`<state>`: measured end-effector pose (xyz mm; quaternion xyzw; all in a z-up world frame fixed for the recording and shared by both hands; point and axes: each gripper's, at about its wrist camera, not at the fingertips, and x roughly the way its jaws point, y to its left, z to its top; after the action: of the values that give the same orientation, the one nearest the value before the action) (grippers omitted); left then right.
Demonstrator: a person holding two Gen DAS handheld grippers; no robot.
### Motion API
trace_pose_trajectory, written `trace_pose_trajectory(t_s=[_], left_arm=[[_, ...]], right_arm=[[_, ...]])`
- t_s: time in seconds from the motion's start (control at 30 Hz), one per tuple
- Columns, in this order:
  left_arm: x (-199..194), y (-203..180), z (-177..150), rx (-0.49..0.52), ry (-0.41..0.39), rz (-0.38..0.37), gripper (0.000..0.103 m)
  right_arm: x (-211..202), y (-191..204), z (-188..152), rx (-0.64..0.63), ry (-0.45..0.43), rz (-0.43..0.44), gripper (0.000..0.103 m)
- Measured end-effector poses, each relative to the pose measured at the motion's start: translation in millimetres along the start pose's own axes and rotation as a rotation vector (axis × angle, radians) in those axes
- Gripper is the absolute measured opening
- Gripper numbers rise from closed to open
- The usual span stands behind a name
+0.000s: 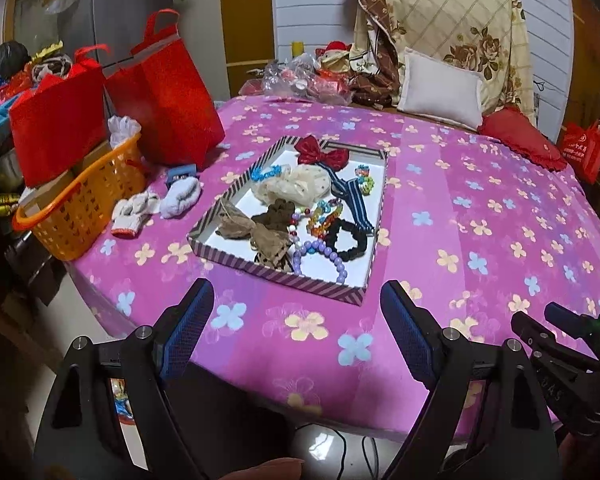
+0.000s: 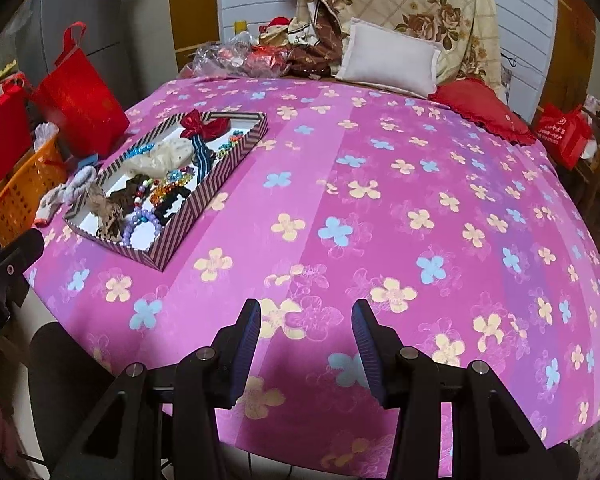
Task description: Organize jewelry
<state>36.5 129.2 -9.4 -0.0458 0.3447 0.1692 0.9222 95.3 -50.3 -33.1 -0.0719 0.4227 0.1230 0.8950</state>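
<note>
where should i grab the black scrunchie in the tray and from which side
Take the black scrunchie on its open ring edge toward the tray's right wall, coming straight down. It lies flat; purple beads crowd its left.

So the shallow striped cardboard tray [image 1: 260, 270] ahead of the left gripper [image 1: 296, 312] is a tangle: the lilac plastic bead bracelet [image 1: 342, 270] runs partly under the brown fabric bow [image 1: 270, 246], and the black fabric scrunchie [image 1: 350, 240] covers some of the coloured beads behind it. Can't separate the tiny pieces at the tray's far corner, too small. Off to that gripper's left, the orange plastic basket [image 1: 80, 216] is half hidden by the red fabric bag [image 1: 56, 136]. In the right wrist view, the left gripper is cut off at the left edge.
</note>
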Motion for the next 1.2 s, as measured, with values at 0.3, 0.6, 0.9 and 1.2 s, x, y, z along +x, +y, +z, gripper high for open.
trace_pose_trajectory(t_s=[0.3, 0.6, 0.9, 1.2], left_arm=[[4.7, 4.3, -3.8, -0.015, 0.014, 0.0, 0.085], [6.6, 6.5, -6.4, -0.026, 0.023, -0.002, 0.085], [11.8, 6.5, -9.4, -0.027, 0.047, -0.014, 0.085], [16.4, 4.4, -11.7, -0.029, 0.064, -0.017, 0.085]], right_arm=[[3.3, 7.8, -2.9, -0.023, 0.009, -0.009, 0.045], [6.2, 11.0, -5.2, -0.03, 0.015, -0.015, 0.045], [8.5, 12.7, -8.1, -0.042, 0.016, -0.025, 0.045], [11.8, 14.4, -9.6, -0.049, 0.024, -0.03, 0.045]])
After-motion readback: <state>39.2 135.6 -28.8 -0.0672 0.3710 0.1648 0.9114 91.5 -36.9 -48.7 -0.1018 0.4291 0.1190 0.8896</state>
